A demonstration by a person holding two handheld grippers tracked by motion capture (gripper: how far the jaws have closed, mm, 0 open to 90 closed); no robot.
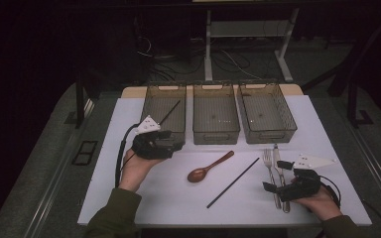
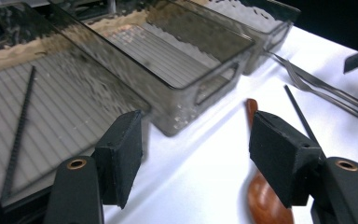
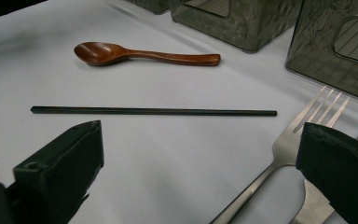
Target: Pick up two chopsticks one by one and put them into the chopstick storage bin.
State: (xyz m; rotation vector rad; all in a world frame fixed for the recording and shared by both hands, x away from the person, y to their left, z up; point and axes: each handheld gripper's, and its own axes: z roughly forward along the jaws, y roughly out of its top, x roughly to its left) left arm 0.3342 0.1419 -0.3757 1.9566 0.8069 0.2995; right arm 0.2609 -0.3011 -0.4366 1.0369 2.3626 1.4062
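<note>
Three smoky clear bins stand in a row at the back of the white table [image 1: 178,198]. The left bin [image 1: 164,86] holds one black chopstick [image 1: 170,112] [image 2: 18,130]. My left gripper [image 1: 177,145] [image 2: 193,154] hovers at that bin's front corner, open, with nothing between the jaws. A wooden spoon [image 1: 209,167] [image 2: 265,205] [image 3: 135,53] and a second black chopstick [image 1: 233,182] [image 3: 154,111] lie mid-table. My right gripper [image 1: 276,176] [image 3: 200,172] sits wide open over the handles of a fork [image 1: 269,163] [image 3: 298,140] and a knife [image 1: 277,156], pressing on neither.
The middle bin [image 1: 216,136] [image 2: 182,60] and the right bin [image 1: 270,135] have nothing in them. Bare white table lies in front of the spoon. Beyond the table are a dark floor, cables and a desk frame.
</note>
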